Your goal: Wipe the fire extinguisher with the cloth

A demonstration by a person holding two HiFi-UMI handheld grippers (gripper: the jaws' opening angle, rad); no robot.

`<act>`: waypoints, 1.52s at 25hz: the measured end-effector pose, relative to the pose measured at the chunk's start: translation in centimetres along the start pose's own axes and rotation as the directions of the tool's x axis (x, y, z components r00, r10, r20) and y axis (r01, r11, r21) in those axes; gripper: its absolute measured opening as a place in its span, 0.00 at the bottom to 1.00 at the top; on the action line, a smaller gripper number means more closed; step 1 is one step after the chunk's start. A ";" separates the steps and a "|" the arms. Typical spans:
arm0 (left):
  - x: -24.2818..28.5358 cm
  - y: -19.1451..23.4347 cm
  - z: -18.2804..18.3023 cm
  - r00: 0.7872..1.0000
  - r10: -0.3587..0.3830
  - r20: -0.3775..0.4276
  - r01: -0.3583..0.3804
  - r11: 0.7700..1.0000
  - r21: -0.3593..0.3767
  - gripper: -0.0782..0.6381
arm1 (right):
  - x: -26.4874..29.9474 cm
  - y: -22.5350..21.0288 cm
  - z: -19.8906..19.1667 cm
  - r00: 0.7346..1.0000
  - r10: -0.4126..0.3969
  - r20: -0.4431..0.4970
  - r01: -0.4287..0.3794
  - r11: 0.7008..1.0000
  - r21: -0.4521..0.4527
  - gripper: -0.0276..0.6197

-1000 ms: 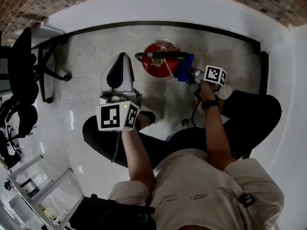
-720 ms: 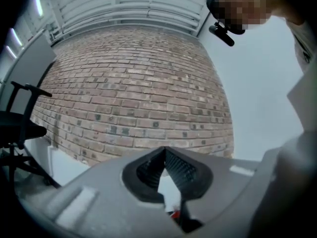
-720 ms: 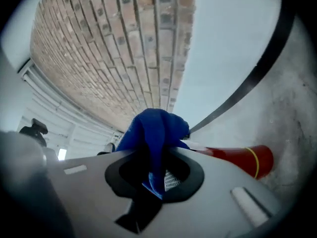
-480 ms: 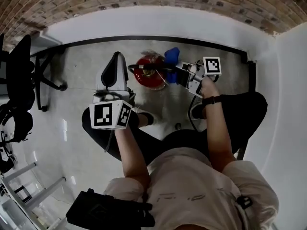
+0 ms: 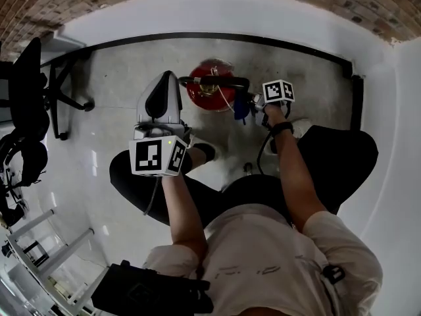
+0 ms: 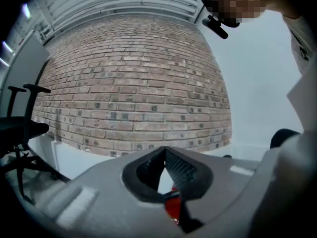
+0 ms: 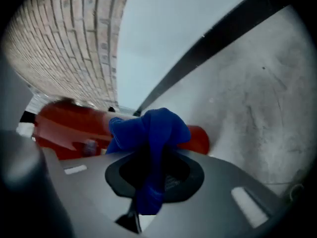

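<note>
The red fire extinguisher (image 5: 205,92) stands on the grey floor near the wall, with its black handle (image 5: 214,80) across the top. My right gripper (image 5: 248,104) is at its right side, shut on a bunched blue cloth (image 5: 241,108). In the right gripper view the cloth (image 7: 148,129) bulges from between the jaws of that gripper (image 7: 150,158) and lies against the red body (image 7: 69,125). My left gripper (image 5: 166,78) hovers left of the extinguisher, apart from it. Its jaws meet at the tips (image 6: 165,151) with nothing held, and a strip of red (image 6: 171,210) shows below them.
A black office chair (image 5: 31,89) stands at the far left. A black baseboard (image 5: 276,41) runs under the white wall and brick. The person's knees and a shoe (image 5: 204,151) are just behind the extinguisher. A dark bag (image 5: 151,292) and rack legs (image 5: 41,243) lie behind.
The right gripper carried the cloth up toward the extinguisher's top, then back down its right side. The left gripper has stayed about where it was.
</note>
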State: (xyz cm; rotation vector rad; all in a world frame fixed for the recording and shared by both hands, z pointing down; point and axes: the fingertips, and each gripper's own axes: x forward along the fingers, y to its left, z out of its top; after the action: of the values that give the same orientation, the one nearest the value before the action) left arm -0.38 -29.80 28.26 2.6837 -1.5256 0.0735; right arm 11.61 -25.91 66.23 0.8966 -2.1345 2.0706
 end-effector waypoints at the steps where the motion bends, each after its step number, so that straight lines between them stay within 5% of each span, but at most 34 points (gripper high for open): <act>1: 0.1 0.2 -0.5 1.000 0.004 -0.011 -0.004 1.000 0.001 0.11 | 1.0 -2.5 -0.9 0.998 -0.060 -0.018 0.061 0.998 0.011 0.13; 6: 0.9 1.4 -2.2 0.998 0.020 -0.054 -0.019 1.000 0.018 0.11 | 4.7 -11.4 -5.2 0.972 -0.228 -0.063 0.235 0.962 0.138 0.13; 10: 1.8 2.2 -2.9 0.997 0.021 -0.073 -0.019 0.999 0.025 0.11 | 6.8 -14.9 -7.6 0.925 -0.333 -0.183 0.358 0.924 0.132 0.13; 14: 1.9 3.3 -3.1 0.997 0.026 -0.077 -0.024 0.999 0.028 0.11 | 6.5 -15.5 -7.4 0.903 -0.356 -0.239 0.388 0.916 0.105 0.13; 17: 1.9 4.1 -2.5 0.997 0.036 -0.065 -0.035 0.999 0.021 0.11 | 4.7 -12.0 -3.2 0.949 -0.265 -0.169 0.281 0.956 0.081 0.13; 19: 2.2 4.4 -1.7 0.999 0.029 -0.037 -0.028 0.999 0.019 0.11 | 2.3 -6.7 1.4 0.988 -0.125 -0.085 0.128 0.992 0.024 0.14; 21: 2.6 4.5 -0.8 1.000 0.026 -0.009 -0.026 1.000 0.013 0.11 | -1.2 0.8 5.6 0.999 0.024 -0.029 -0.026 0.998 -0.061 0.14; 25: 3.1 4.6 1.2 0.999 0.021 0.033 -0.021 1.000 0.003 0.11 | -7.9 15.4 10.4 0.960 0.280 0.021 -0.272 0.945 -0.181 0.14; 29: 3.3 4.3 2.8 0.998 0.010 0.066 -0.010 1.000 -0.001 0.11 | -10.3 24.7 11.9 0.876 0.478 -0.059 -0.473 0.832 -0.288 0.14; 33: 3.6 4.1 2.3 0.998 0.007 0.059 -0.007 1.000 -0.001 0.11 | -6.8 25.9 8.8 0.839 0.493 -0.229 -0.539 0.810 -0.231 0.14; 38: 3.5 4.5 1.5 0.999 0.015 0.033 -0.015 1.000 -0.003 0.11 | -5.7 22.6 9.1 0.827 0.540 -0.153 -0.559 0.820 -0.123 0.13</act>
State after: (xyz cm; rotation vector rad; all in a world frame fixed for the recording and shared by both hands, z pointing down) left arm -2.44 -35.22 27.06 2.6847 -1.5535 0.0270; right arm 10.14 -33.40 42.37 0.1286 -2.6820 2.0349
